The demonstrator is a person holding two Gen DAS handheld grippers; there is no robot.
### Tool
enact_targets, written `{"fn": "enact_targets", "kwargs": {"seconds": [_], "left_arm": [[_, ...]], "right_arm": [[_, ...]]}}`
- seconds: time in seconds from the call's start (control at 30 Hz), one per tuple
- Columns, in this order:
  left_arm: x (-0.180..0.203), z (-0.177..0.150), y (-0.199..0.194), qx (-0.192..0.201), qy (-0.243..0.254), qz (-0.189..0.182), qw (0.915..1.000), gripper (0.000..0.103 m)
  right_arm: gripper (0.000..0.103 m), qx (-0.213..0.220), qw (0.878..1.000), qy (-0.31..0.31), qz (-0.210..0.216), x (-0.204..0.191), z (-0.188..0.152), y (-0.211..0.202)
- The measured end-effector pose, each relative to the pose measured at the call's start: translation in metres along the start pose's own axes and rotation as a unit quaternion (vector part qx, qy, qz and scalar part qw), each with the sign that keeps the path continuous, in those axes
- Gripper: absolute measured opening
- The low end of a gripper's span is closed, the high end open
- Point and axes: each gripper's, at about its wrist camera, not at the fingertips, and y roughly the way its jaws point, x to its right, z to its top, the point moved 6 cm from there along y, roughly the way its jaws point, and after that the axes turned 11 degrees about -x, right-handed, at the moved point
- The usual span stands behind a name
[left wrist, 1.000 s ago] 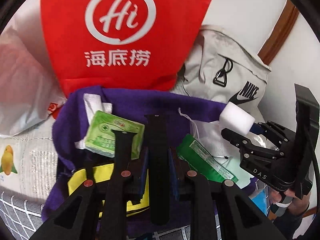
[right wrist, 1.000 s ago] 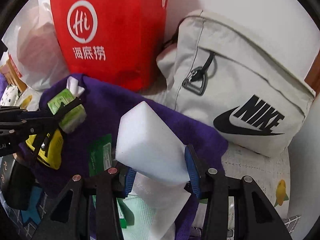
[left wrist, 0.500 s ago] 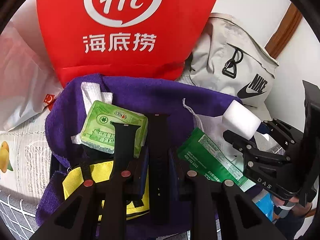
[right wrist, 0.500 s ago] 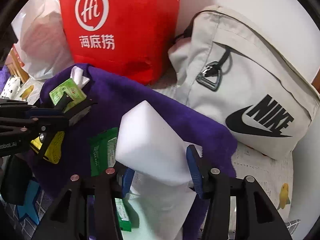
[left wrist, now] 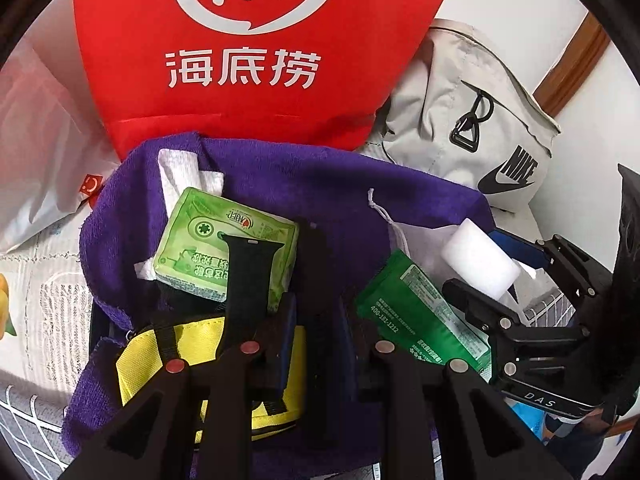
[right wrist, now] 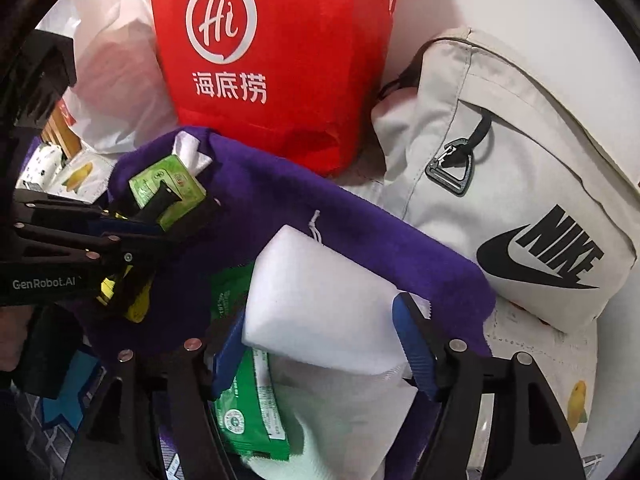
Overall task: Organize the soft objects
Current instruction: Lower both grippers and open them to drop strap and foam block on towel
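My left gripper (left wrist: pixel 316 320) is shut on a black watch strap (left wrist: pixel 316 280) and holds it over a purple towel (left wrist: pixel 304 176) that lines a bin; a second strap piece (left wrist: pixel 250 276) hangs over a light green tissue pack (left wrist: pixel 224 248). My right gripper (right wrist: pixel 320 332) is shut on a white sponge block (right wrist: pixel 320 296), also in the left wrist view (left wrist: pixel 480 264), above a white drawstring pouch (right wrist: pixel 340 408). A dark green wipes pack (left wrist: pixel 420 316) and a yellow pouch (left wrist: pixel 192 344) lie on the towel.
A red Haidilao bag (left wrist: pixel 248 48) stands behind the bin. A beige Nike backpack (right wrist: pixel 520 184) leans at the right. A white plastic bag (left wrist: pixel 36 140) sits at the left. A patterned bed sheet (left wrist: pixel 36 280) lies underneath.
Both grippers have moved down and closer to the bin with their loads. The sponge now sits lower over the white pouch.
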Motion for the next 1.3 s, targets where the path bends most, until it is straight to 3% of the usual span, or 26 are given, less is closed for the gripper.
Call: {"fn": "enact_targets", "kwargs": {"seconds": [0.07,0.13,0.4,0.63,0.87,1.1,1.3], "left_arm": [[0.0,0.0,-0.002,0.001,0.0,-0.005,1.0,0.03],[0.001,0.0,-0.004,0.003,0.003,-0.001,1.0,0.045],[0.006,-0.001,-0.012,0.004,0.008,0.01,0.9999,0.053],[0.006,-0.003,-0.032,0.017,0.011,0.049,0.9986,0.065],[0.014,-0.012,-0.062,0.037,0.016,0.072,0.9966,0.068],[0.019,-0.04,-0.09,0.049,0.024,0.087,0.9947,0.083],[0.014,-0.081,-0.113,0.059,0.001,0.1,0.9933,0.088]], "right_arm": [[0.069,0.002,1.0,0.0,0.003,0.001,-0.001,-0.004],[0.07,0.004,1.0,-0.001,0.007,0.001,-0.002,-0.008],[0.07,0.028,0.998,0.006,0.053,-0.008,0.002,-0.025],[0.07,0.03,0.996,0.017,0.077,-0.01,0.002,-0.04],[0.07,0.025,0.997,0.02,0.066,-0.008,-0.002,-0.051],[0.07,0.018,0.995,0.056,0.077,-0.005,-0.018,-0.077],[0.07,0.026,0.996,0.058,0.066,-0.021,-0.045,-0.104]]}}
